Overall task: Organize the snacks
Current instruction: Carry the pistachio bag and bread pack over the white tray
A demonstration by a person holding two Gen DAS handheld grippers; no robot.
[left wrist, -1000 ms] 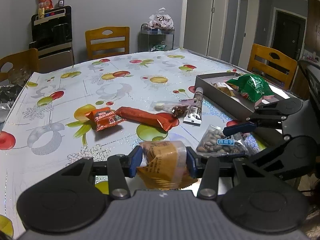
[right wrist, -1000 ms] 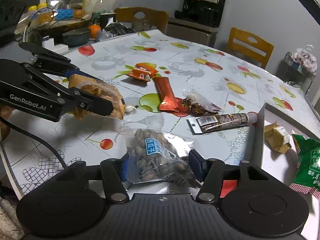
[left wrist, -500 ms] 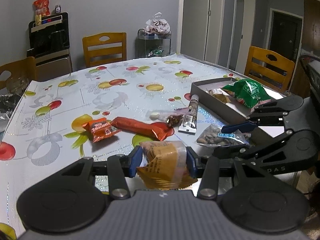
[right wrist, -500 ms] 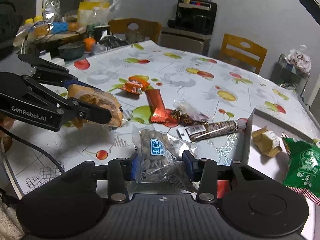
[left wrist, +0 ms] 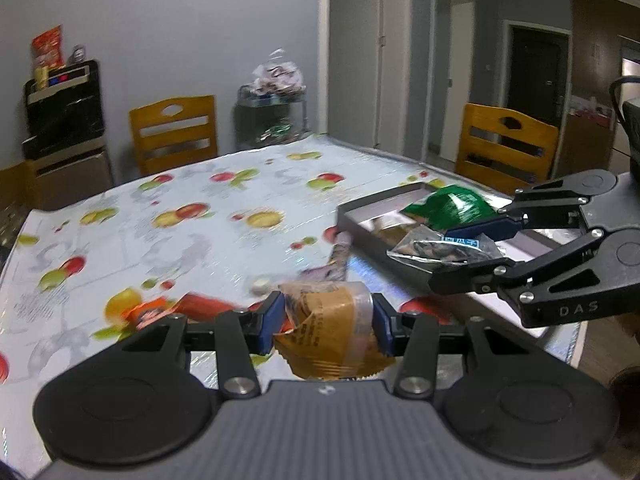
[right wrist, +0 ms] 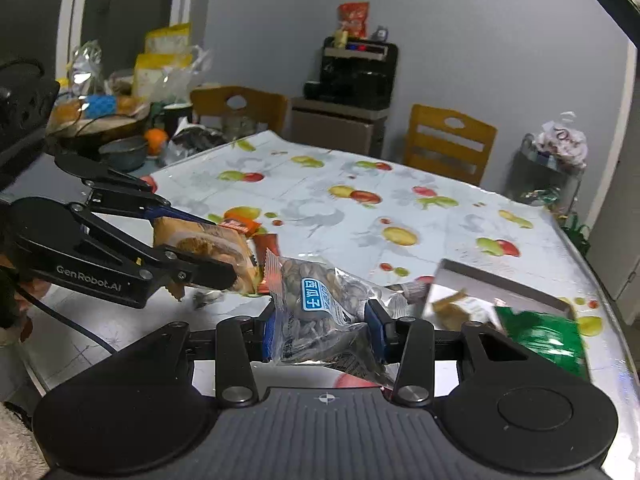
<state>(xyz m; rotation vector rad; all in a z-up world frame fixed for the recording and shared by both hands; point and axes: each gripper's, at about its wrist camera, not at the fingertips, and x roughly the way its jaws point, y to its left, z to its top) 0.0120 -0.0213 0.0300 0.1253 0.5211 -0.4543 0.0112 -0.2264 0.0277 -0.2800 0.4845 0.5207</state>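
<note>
- Left gripper (left wrist: 326, 322) has its jaws clamped on an orange-brown cake packet (left wrist: 332, 326), carried above the fruit-print tablecloth (left wrist: 180, 216).
- Right gripper (right wrist: 324, 328) is squeezing a clear bag of sunflower seeds (right wrist: 320, 312), lifted clear of the table, just short of the grey tray (left wrist: 368, 216).
- Risk: both loads look bound for one tray, and the grippers ride close together, so they could knock each other. The slick seed bag, pinched near one end, may slide out.
- The green snack bag (left wrist: 450, 206) already fills part of the tray; a careless drop could land on its rim.
- Left view alone shows the tray's whole near wall. Right view alone shows the orange packet (right wrist: 239, 224) left on the table.
</note>
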